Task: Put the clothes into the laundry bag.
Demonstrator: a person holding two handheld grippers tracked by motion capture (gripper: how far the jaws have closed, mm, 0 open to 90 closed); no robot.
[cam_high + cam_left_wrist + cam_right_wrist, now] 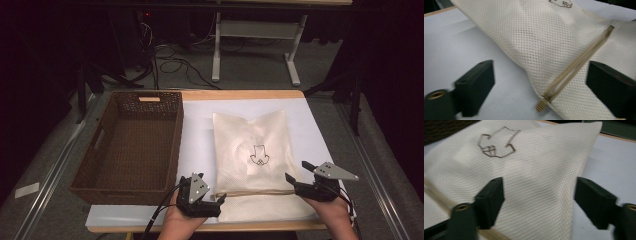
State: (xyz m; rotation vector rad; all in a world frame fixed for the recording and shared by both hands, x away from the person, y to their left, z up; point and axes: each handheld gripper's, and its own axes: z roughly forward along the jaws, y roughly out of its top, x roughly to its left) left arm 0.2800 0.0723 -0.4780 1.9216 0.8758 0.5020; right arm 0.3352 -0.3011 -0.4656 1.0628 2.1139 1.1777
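Two grippers sit wide open and empty at the bottom of the frame: left gripper (212, 199) by the zipper pull (541, 105), right gripper (299, 175) at the mesh bag's (252, 160) right edge. The bag lies centre-right beside the wicker basket (100, 145); it looks light and floppy, best pinched at the seam corners.

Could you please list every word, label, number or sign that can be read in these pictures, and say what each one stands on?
No readable words, brand names or numbers show in any view.
Dark outline drawing, a sign and not text, on the cream mesh laundry bag: an angular emblem with a smaller faceted shape at its base; it spells nothing.
Brown wicker basket, zipper pull and both grippers: no lettering shows on them.
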